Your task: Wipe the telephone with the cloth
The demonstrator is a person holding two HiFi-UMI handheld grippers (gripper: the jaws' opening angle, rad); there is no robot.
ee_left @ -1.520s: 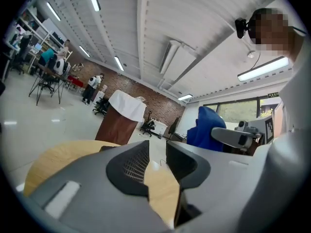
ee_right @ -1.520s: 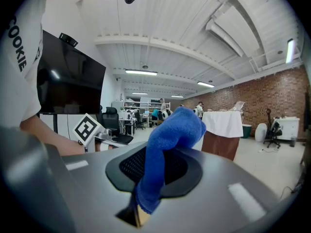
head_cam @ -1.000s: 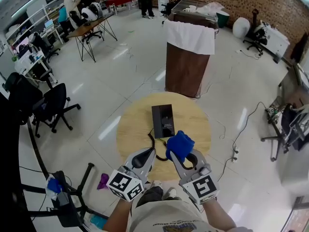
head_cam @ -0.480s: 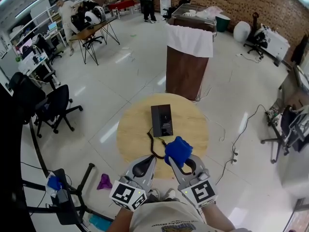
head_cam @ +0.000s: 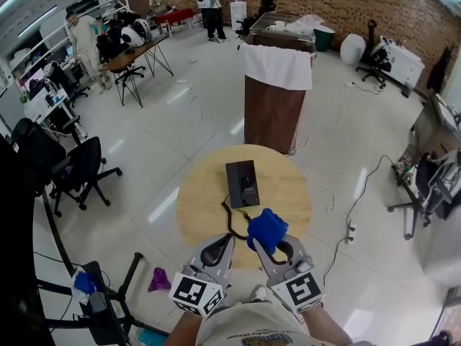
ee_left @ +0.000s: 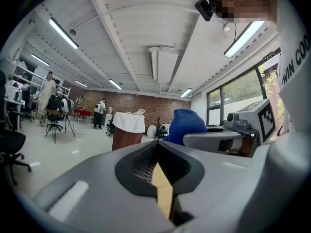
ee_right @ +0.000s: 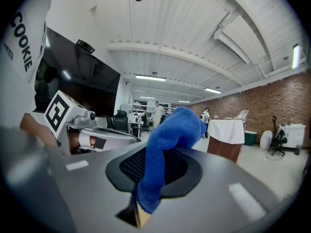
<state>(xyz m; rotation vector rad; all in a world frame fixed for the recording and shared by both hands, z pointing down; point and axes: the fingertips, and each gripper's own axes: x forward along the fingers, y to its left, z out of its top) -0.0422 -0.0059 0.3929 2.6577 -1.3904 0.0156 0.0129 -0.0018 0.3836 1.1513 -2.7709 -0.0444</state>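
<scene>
The black telephone (head_cam: 243,184) lies on the round wooden table (head_cam: 288,186), and its black cord (head_cam: 230,220) curls toward me. My right gripper (head_cam: 262,242) hovers over the table's near edge, short of the telephone, shut on a bunched blue cloth (head_cam: 267,229). In the right gripper view the cloth (ee_right: 170,135) sticks up out of the closed jaws of that gripper (ee_right: 158,161). Beside it, my left gripper (head_cam: 226,239) is shut with nothing in it. The left gripper view shows that gripper (ee_left: 158,152) with its jaws closed, and the cloth (ee_left: 187,125) off to the right.
Behind the table stands a brown cabinet (head_cam: 272,99) draped with a white sheet. A black office chair (head_cam: 72,168) is at the left, a black stand (head_cam: 108,294) at the lower left. A cable (head_cam: 356,200) runs over the floor at the right. People stand far back.
Both grippers have drawn back slightly toward me, away from the telephone. The cloth stays in the right gripper.
</scene>
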